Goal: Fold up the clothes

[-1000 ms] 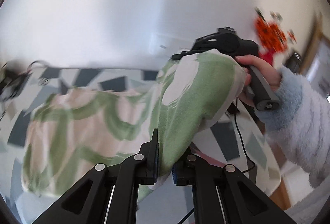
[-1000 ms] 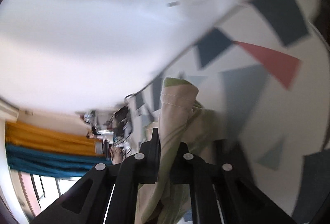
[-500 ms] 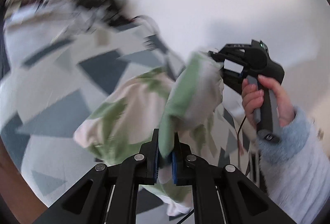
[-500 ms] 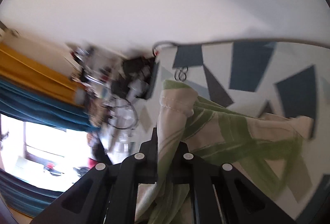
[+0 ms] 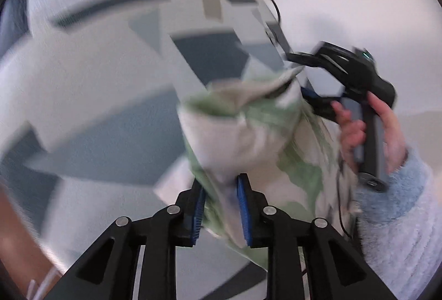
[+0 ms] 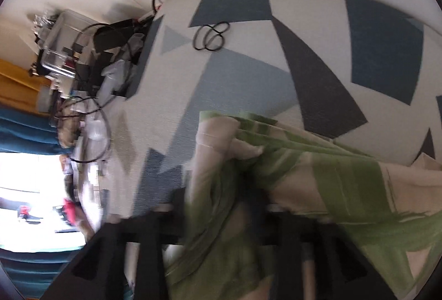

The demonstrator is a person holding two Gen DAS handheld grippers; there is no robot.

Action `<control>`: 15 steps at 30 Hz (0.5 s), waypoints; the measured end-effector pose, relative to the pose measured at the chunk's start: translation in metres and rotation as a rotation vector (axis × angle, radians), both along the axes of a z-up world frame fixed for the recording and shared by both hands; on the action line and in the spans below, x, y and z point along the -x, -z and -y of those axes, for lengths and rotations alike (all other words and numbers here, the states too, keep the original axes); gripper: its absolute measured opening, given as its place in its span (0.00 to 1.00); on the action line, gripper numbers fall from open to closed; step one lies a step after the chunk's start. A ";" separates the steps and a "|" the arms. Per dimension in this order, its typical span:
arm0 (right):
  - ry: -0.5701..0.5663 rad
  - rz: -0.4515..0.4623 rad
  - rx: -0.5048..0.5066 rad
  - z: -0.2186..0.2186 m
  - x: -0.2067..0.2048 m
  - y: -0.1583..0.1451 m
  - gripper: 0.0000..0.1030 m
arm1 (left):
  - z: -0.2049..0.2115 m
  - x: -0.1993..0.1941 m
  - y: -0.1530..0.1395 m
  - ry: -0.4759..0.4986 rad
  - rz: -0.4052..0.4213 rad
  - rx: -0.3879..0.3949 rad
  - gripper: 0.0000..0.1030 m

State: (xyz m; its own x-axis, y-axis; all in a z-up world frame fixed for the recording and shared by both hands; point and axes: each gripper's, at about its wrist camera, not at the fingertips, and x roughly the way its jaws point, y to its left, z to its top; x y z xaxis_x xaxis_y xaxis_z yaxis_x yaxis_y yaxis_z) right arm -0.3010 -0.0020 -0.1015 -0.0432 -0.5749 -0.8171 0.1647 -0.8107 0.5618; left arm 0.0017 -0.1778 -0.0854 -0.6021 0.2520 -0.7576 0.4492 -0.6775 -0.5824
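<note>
A cream garment with green leaf print (image 5: pixel 243 134) is bunched up over the patterned tablecloth (image 5: pixel 110 106). My left gripper (image 5: pixel 221 184) has a fold of it between its blue pads. The jaws are opening and the pads stand apart around the loose fabric. My right gripper (image 5: pixel 301 76), held by a hand (image 5: pixel 386 129), is at the garment's far edge with its jaws spreading wide. In the right wrist view the garment (image 6: pixel 331 175) drapes over the blurred right gripper (image 6: pixel 223 203) and hides its fingertips.
The tablecloth (image 6: pixel 248 51) has grey, blue and dark shapes. Black hair ties (image 6: pixel 211 36) lie near its far edge. Cables and clutter (image 6: pixel 83 51) crowd the table end by the white wall. Blue and yellow curtains (image 6: pixel 22 117) hang beyond. A fluffy sleeve (image 5: pixel 400 203) is at right.
Both grippers have swung down toward the table with the garment. Both sets of jaws, earlier pinched tight on the fabric, now stand apart, and the garment is slumping.
</note>
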 end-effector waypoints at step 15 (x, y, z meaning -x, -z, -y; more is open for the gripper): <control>-0.451 -0.380 -0.446 -0.084 -0.056 -0.007 0.68 | -0.083 0.034 -0.040 0.181 0.016 0.108 0.39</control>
